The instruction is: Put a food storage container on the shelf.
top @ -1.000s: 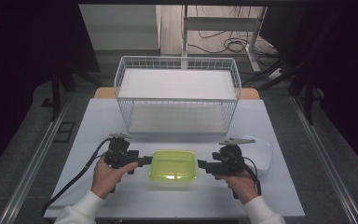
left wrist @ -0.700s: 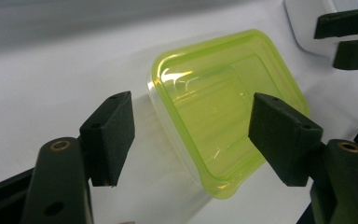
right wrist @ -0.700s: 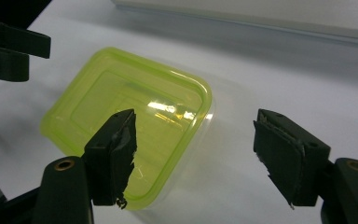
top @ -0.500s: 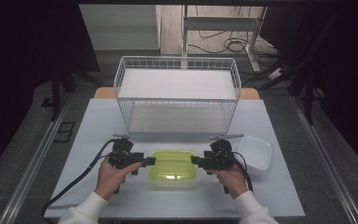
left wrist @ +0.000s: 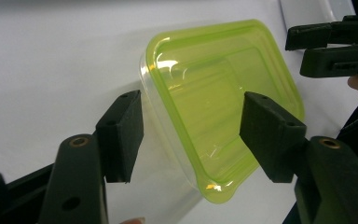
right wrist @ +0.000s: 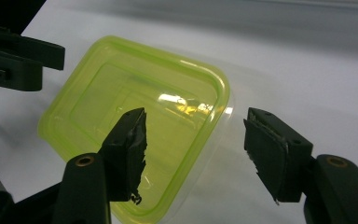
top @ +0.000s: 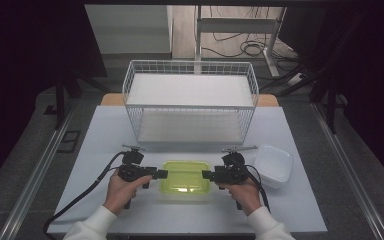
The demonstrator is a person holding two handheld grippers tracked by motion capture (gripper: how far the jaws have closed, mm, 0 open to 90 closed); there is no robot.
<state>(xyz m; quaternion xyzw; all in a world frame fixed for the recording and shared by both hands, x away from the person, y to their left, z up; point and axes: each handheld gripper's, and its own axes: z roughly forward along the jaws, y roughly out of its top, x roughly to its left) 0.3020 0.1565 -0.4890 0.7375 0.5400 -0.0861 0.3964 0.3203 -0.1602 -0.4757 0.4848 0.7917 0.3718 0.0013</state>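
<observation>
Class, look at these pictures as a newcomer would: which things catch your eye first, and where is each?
The bright green lidded container stands out at the near middle of the white table. The left gripper and right gripper flank it, their jaws, which have just been closing, astride its ends without pressing. Behind stands a white wire basket; a white tub sits to the right.

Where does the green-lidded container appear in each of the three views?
High view: the green-lidded container lies low in the middle, between the left gripper and the right gripper.
Left gripper view: it fills the middle, a corner toward the camera, between the two jaws.
Right gripper view: it sits left of the middle, slanting.
Shared landmark: the white table under it.
</observation>
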